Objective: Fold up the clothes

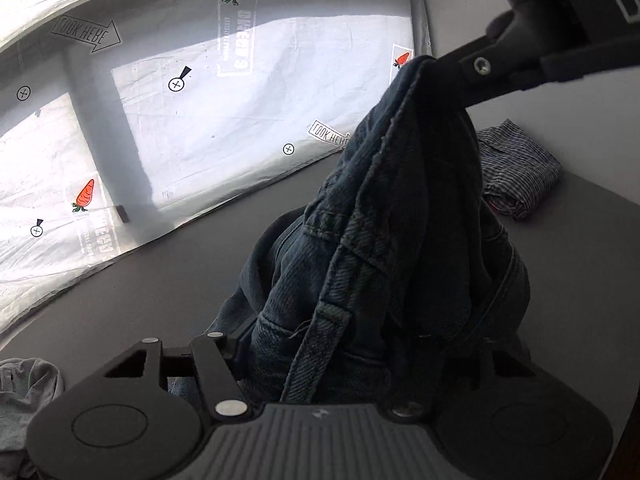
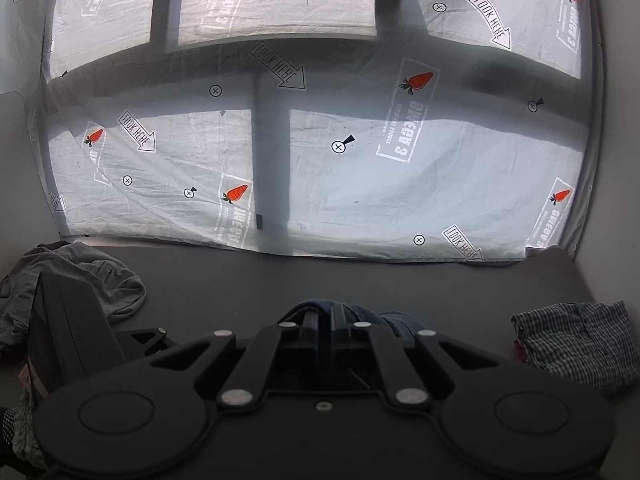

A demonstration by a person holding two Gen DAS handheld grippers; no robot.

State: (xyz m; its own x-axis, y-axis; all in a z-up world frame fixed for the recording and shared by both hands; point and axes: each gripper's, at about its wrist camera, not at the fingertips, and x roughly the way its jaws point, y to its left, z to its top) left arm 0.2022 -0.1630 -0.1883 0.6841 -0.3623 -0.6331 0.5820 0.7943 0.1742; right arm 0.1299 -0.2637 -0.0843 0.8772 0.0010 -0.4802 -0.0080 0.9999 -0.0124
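Observation:
Dark blue jeans (image 1: 400,248) hang bunched above the dark grey table (image 1: 160,280). My right gripper (image 1: 444,66) is shut on their top edge and lifts them; in the right wrist view its closed fingers (image 2: 330,320) pinch a bit of blue denim (image 2: 396,320). My left gripper (image 1: 340,352) is at the lower part of the jeans, its left finger (image 1: 236,344) against the denim; the cloth hides the right finger, and the jaws seem closed on the fabric.
A folded blue-and-white striped garment (image 1: 520,172) lies on the table's right side (image 2: 580,344). A crumpled grey garment (image 2: 80,280) lies at the left (image 1: 28,384). A white printed sheet (image 2: 320,160) hangs behind the table.

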